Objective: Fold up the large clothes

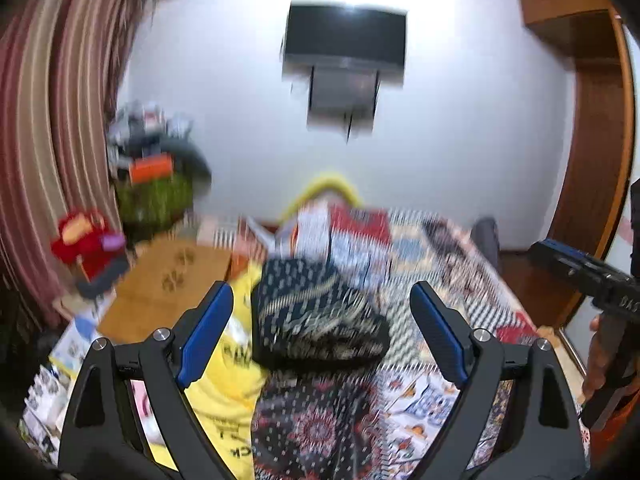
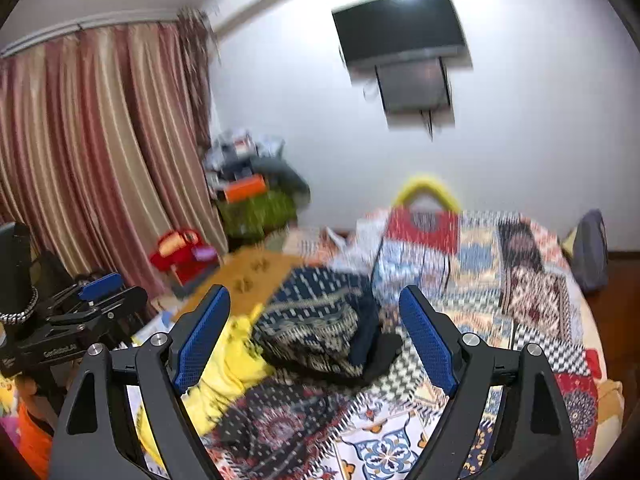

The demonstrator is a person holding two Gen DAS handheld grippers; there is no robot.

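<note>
Both frames motion-blurred. Left gripper [image 1: 322, 308] jaws wide, nothing between the pads. Right gripper [image 2: 314, 312] jaws wide too, empty. Folded dark blue patterned garment [image 1: 316, 316] lies on the patchwork bedspread [image 1: 436, 264], just beyond both grippers, untouched. Yellow printed garment [image 1: 228, 384] crumpled at its left, touching it. Cardboard box [image 1: 168, 280] farther left. Wall TV [image 1: 346, 38] on far wall, striped curtain [image 1: 52, 120] left.
</note>
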